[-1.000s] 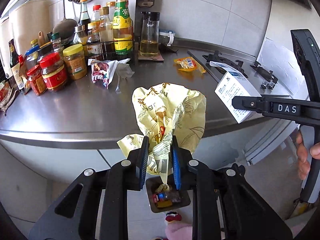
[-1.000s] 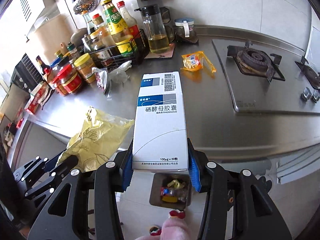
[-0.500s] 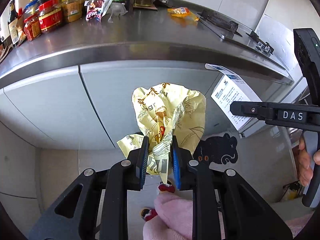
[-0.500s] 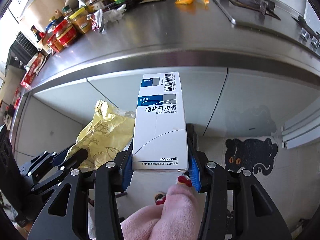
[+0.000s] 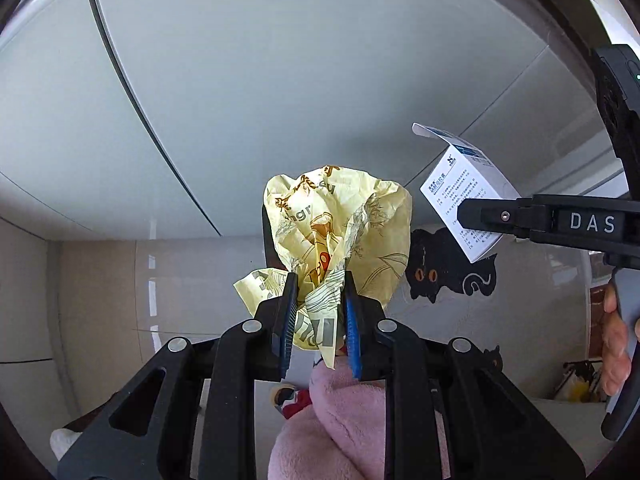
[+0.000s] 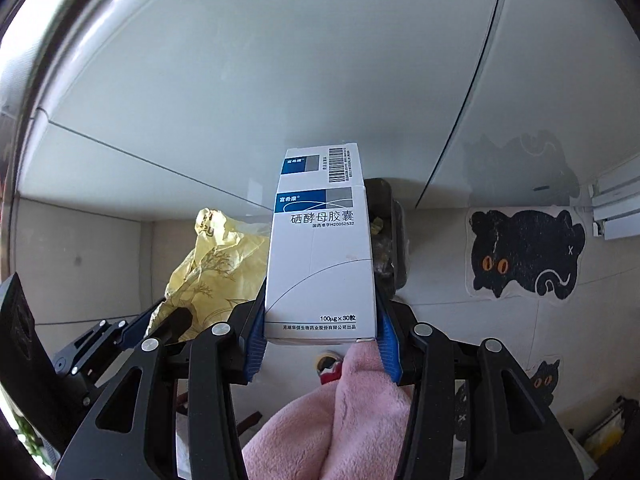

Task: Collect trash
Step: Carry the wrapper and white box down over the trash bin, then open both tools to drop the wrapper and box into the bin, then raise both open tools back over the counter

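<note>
Claws angled steeply floorward, left claw (image 5: 318, 300) clamping yellow wrapper (image 5: 340, 232), right claw (image 6: 322, 336) gripping medicine box (image 6: 322, 256).

Pale grey cabinet doors (image 5: 280, 80) filled the upper part of both views, split by dark seams. Below them lay a beige tiled floor (image 5: 100, 280). A black cat mat (image 6: 524, 256) with orange eyes lay flat on the floor near the cabinet foot; a smaller cat figure (image 6: 544, 380) showed nearer the lower right edge. Pink fleece (image 6: 340, 420) bulged at the bottom of each view, with a red-and-white slipper (image 6: 330, 368) partly hidden just beyond it.
</note>
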The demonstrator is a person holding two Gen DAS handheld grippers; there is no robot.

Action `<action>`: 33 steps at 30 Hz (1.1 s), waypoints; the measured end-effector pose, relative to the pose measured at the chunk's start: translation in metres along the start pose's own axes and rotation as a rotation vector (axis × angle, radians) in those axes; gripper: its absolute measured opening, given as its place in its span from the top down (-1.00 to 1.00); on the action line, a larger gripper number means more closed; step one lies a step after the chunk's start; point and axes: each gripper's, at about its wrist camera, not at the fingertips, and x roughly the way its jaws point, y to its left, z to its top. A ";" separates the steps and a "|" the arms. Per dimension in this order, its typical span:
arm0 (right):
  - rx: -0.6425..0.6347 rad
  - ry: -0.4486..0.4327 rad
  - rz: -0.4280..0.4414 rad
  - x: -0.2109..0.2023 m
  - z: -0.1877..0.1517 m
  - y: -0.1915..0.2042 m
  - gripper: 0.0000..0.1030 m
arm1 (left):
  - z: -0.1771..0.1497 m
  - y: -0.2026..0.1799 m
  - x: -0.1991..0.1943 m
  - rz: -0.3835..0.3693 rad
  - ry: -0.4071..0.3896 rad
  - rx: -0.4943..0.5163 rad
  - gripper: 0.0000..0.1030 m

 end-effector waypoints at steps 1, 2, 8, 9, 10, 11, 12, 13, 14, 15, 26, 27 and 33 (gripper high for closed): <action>0.010 0.005 -0.001 0.009 0.003 -0.002 0.08 | 0.000 0.001 0.009 -0.005 0.007 -0.003 0.61; 0.020 0.012 0.000 0.018 0.005 -0.004 0.08 | 0.000 0.002 0.018 -0.009 0.014 -0.005 0.61; 0.055 0.069 0.003 0.070 0.015 -0.012 0.08 | 0.002 0.009 0.066 -0.030 0.069 -0.030 0.60; 0.060 0.078 0.005 0.077 0.016 -0.014 0.08 | 0.003 0.011 0.074 -0.029 0.078 -0.032 0.59; 0.065 0.088 0.006 0.084 0.017 -0.016 0.08 | 0.002 0.012 0.082 -0.031 0.087 -0.036 0.59; 0.069 0.096 0.007 0.090 0.018 -0.017 0.08 | 0.001 0.011 0.089 -0.035 0.099 -0.040 0.58; 0.072 0.105 0.009 0.096 0.020 -0.019 0.08 | 0.002 0.016 0.095 -0.038 0.110 -0.044 0.57; 0.074 0.113 0.010 0.100 0.021 -0.019 0.08 | 0.002 0.018 0.101 -0.041 0.118 -0.048 0.56; 0.071 0.121 0.012 0.105 0.022 -0.020 0.08 | 0.002 0.019 0.105 -0.045 0.125 -0.052 0.52; 0.069 0.127 0.011 0.109 0.024 -0.021 0.08 | 0.002 0.020 0.110 -0.049 0.131 -0.054 0.48; 0.137 0.139 0.022 0.114 0.032 -0.028 -0.39 | 0.009 0.023 0.112 -0.062 0.150 -0.063 -0.32; 0.139 0.134 0.020 0.112 0.033 -0.028 -0.43 | 0.010 0.022 0.111 -0.060 0.150 -0.058 -0.43; 0.146 0.102 0.020 0.081 0.034 -0.022 -0.58 | 0.015 0.021 0.079 -0.051 0.123 -0.043 -0.69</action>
